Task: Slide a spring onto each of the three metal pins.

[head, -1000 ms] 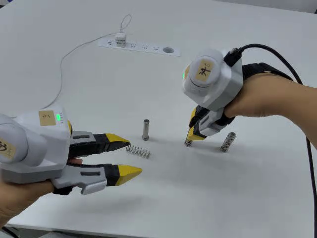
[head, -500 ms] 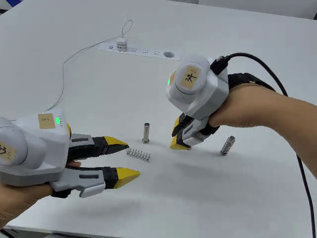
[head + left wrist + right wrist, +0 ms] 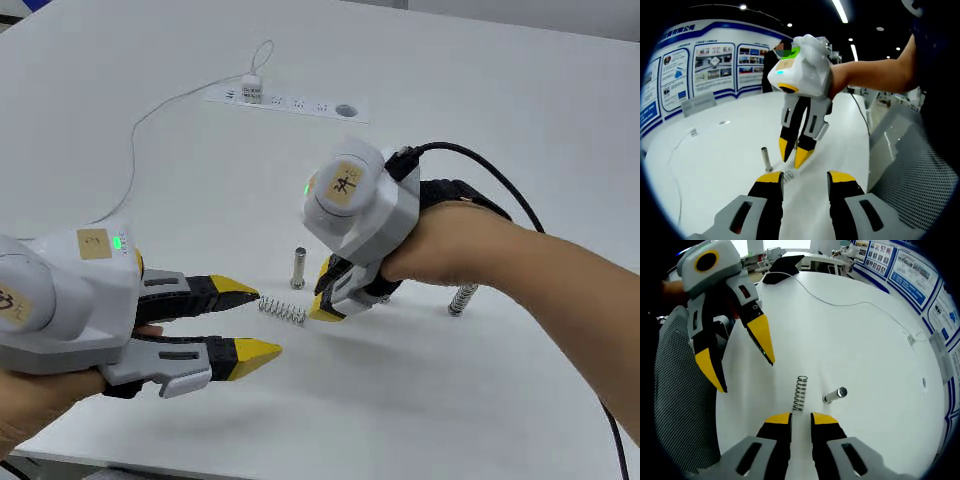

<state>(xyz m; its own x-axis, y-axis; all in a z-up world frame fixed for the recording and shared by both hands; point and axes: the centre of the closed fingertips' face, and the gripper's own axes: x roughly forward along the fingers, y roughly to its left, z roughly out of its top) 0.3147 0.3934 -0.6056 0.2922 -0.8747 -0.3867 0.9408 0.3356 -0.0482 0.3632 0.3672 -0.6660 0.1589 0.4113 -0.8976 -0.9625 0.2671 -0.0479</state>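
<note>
A loose spring lies flat on the white table at frame centre, a thin, silvery coil. Just above it stands a bare metal pin (short, upright). The right gripper points down at the spring's right end, jaws slightly parted and empty. The left gripper, lower left, is spread wide, grasping nothing.

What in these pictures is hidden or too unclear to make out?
Any third pin: in the head view the right gripper and hand cover the table between the bare pin and the standing spring.
Contact: whether the right gripper's tips touch the loose spring is too close to tell in the head view.
Posters: left gripper view, wording too small and blurred.
</note>
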